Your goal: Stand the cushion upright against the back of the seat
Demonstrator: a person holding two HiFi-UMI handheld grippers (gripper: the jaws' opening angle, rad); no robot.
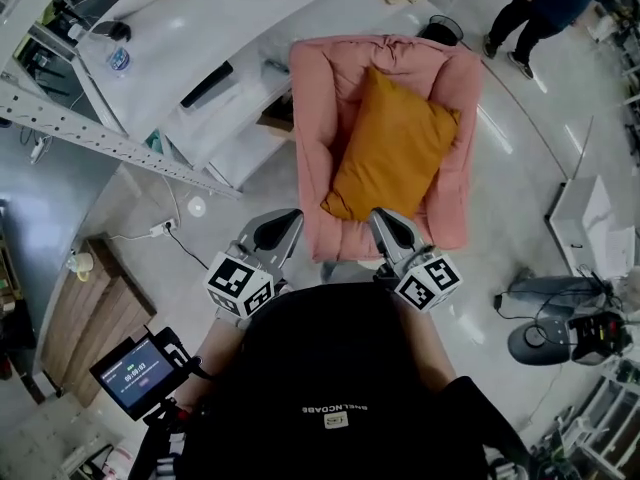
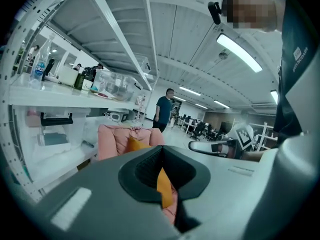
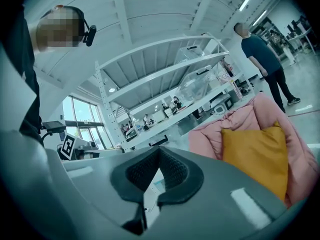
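the cushion (image 1: 392,143) is laid slanted on the seat (image 1: 312,118), one corner near the front edge, not yet upright. the left tongs (image 1: 275,230) and right tongs (image 1: 392,230) are held shut and empty before that edge, likely to flank the cushion.

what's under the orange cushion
The cushion rests on the pink seat, whose padded sides show around it. The seat's middle is covered, so anything lying beneath the cushion cannot be seen.
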